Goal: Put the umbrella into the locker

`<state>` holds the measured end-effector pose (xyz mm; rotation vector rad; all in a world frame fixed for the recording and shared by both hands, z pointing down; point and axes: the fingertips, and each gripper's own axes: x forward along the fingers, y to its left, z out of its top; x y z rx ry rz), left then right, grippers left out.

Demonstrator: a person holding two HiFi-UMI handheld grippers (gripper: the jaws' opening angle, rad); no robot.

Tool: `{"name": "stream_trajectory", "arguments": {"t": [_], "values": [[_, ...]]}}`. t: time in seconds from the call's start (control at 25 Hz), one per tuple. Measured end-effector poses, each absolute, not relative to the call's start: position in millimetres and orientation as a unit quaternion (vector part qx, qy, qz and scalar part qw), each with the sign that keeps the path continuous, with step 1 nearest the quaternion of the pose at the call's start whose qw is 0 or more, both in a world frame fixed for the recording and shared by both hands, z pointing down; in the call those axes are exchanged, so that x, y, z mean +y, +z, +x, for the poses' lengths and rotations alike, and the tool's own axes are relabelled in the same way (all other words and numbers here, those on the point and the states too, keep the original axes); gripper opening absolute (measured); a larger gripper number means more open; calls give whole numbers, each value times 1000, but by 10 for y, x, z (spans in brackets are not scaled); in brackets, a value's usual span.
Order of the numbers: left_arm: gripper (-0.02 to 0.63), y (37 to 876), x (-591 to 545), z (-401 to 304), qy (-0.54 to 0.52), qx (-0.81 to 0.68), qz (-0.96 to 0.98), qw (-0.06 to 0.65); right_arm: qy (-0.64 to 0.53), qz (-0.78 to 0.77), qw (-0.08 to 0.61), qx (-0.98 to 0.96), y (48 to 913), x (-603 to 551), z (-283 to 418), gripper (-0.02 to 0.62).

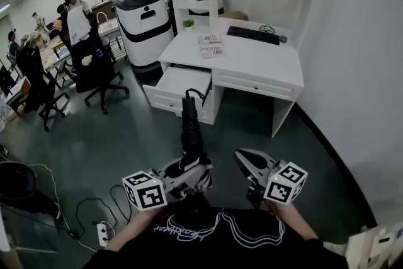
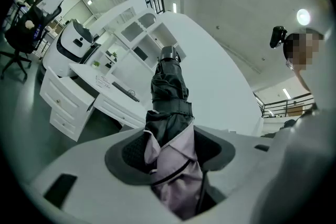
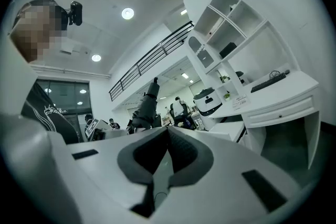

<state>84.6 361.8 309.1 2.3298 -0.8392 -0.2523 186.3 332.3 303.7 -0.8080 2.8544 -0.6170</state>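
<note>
A folded black umbrella with a pale pink lining points forward, towards the white desk. My left gripper is shut on its lower part. In the left gripper view the umbrella fills the gap between the dark pads. The desk's left drawer is pulled open and looks empty. My right gripper is beside the left one, shut, with nothing in it; its jaws meet in the right gripper view. From there the umbrella shows at the left.
On the desk lie a keyboard and a printed booklet, with shelves above. A white and black machine stands left of the desk. Office chairs and people are at the far left. A power strip with cables lies on the floor.
</note>
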Motion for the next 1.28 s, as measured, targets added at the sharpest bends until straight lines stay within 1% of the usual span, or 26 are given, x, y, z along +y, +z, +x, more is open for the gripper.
{"name": "stream_trajectory", "arguments": {"t": [0.36,0.92,1.28], "values": [[225,3284,2869,379,-95,-335,877,332,-213,-256,34,942,3177,2607,1394,3],[225,3625,898,-588,-91,-320,847,414,-280,-277,-22,919,3573,727,455,3],[225,3864,-135,-1049,-56,-317,850,417,-287,-288,-30,913,3665,-321,-48,3]]}}
